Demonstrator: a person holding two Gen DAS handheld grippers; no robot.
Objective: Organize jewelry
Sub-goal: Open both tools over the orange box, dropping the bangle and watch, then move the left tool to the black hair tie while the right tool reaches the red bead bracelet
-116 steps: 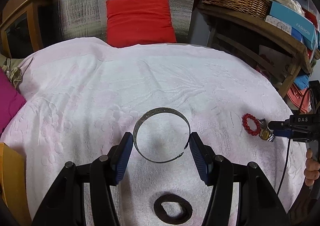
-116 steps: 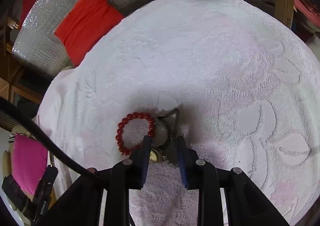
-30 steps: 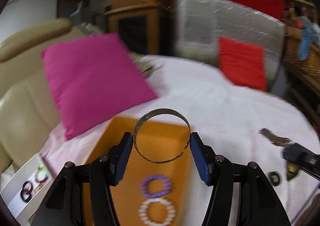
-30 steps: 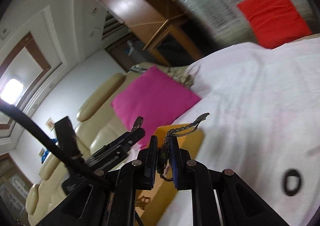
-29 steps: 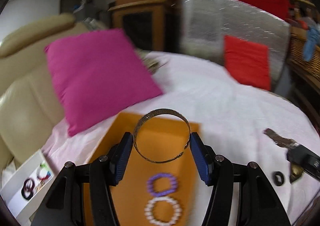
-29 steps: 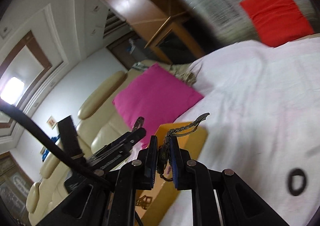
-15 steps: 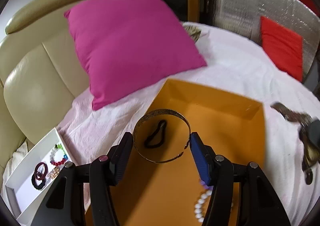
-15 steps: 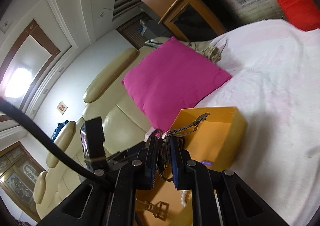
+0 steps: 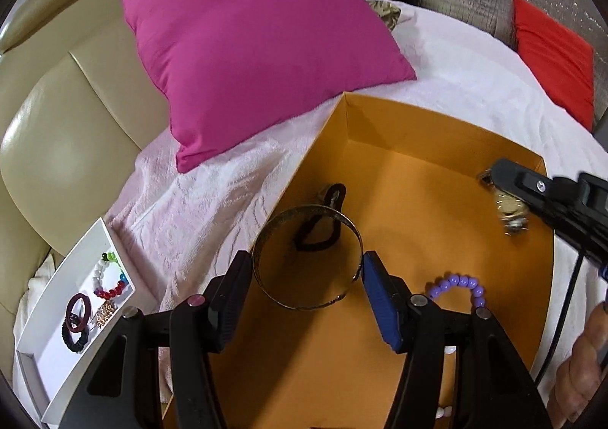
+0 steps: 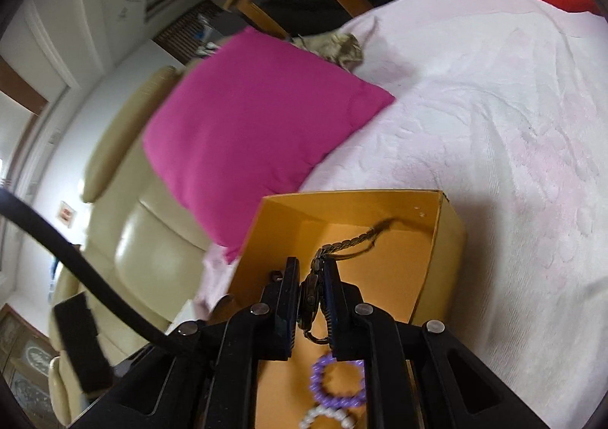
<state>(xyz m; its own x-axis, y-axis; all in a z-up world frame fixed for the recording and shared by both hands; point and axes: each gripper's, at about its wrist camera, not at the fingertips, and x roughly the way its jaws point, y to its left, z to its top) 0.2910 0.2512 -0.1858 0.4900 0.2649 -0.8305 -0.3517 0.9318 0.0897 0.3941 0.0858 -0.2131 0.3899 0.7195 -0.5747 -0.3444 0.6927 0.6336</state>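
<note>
Box floor: the orange box (image 9: pixel 418 208) lies bare at 12 o'clock.
Obstacles: black hair tie (image 9: pixel 319 227) at 11; purple bead bracelet (image 9: pixel 456 284) at 3.
Outside: pink cushion (image 9: pixel 247 37) crowds the 11 o'clock corner.

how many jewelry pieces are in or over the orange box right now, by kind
Bead bracelets: 2, purple bead bracelet and white bead bracelet
Black fabric hair ties: 1
Thin metal bangles: 1, held in the left tool
Metal-band wristwatches: 1, held in the right tool
Total: 5, all in or over the orange cardboard box
</note>
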